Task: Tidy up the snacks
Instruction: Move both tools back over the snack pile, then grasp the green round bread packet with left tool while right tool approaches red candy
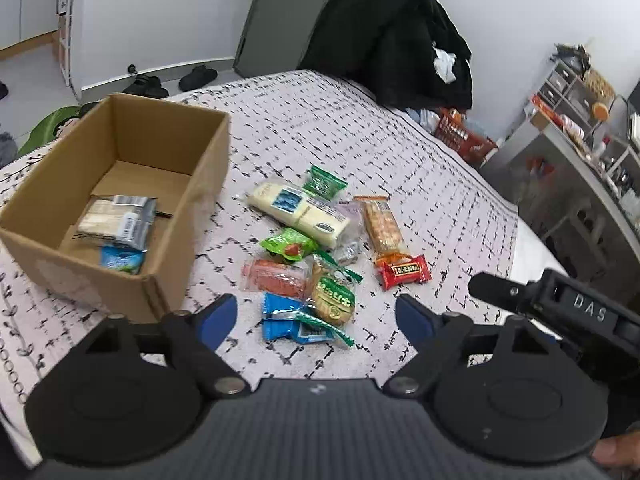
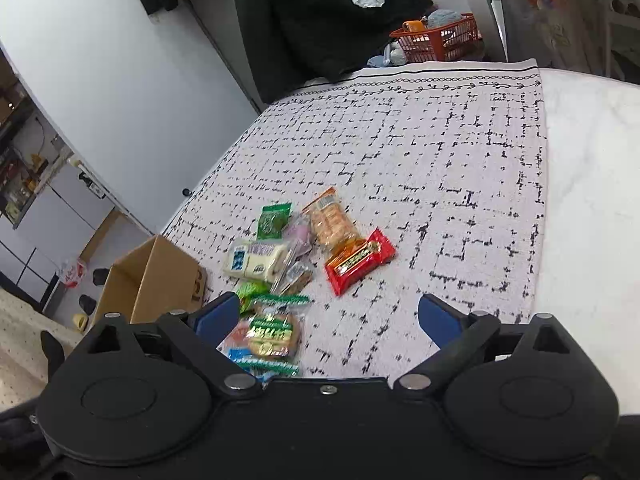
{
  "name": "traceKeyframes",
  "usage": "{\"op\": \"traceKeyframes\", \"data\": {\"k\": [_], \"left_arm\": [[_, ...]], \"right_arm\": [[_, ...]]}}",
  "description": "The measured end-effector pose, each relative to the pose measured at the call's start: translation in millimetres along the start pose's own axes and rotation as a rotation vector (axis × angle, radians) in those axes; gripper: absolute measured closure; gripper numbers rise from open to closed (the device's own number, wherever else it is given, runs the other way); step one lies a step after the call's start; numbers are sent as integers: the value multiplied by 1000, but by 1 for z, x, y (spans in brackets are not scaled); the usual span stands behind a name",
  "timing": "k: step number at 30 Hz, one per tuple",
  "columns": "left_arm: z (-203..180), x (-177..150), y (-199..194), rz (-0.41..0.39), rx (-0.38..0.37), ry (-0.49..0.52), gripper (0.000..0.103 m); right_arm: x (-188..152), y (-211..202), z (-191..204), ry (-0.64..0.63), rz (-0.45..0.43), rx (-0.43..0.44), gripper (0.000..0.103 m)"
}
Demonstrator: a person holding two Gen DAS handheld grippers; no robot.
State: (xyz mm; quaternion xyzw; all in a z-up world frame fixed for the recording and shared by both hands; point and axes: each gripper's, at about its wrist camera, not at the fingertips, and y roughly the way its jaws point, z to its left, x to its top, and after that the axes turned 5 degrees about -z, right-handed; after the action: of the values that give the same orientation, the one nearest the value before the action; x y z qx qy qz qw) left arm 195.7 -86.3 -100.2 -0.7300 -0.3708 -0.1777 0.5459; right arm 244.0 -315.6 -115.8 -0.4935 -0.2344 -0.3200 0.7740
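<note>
Your left gripper [image 1: 316, 320], jaws apart and empty, hovers nearest the blue packet [image 1: 280, 320], box [image 1: 120, 216] far-left.

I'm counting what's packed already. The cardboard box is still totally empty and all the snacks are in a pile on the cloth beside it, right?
Not quite. The cardboard box isn't empty: the left wrist view shows a pale wrapped snack and a small blue packet inside. The other snacks do lie piled on the cloth beside it.
</note>
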Motion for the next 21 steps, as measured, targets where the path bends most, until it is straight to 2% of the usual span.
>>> {"op": "traceKeyframes", "data": {"k": [10, 21], "left_arm": [[-17, -1, 47, 59, 25, 76, 30], [-27, -3, 100, 130, 43, 134, 35]], "right_arm": [[3, 31, -26, 94, 34, 10, 17], [8, 70, -41, 125, 84, 16, 19]]}}
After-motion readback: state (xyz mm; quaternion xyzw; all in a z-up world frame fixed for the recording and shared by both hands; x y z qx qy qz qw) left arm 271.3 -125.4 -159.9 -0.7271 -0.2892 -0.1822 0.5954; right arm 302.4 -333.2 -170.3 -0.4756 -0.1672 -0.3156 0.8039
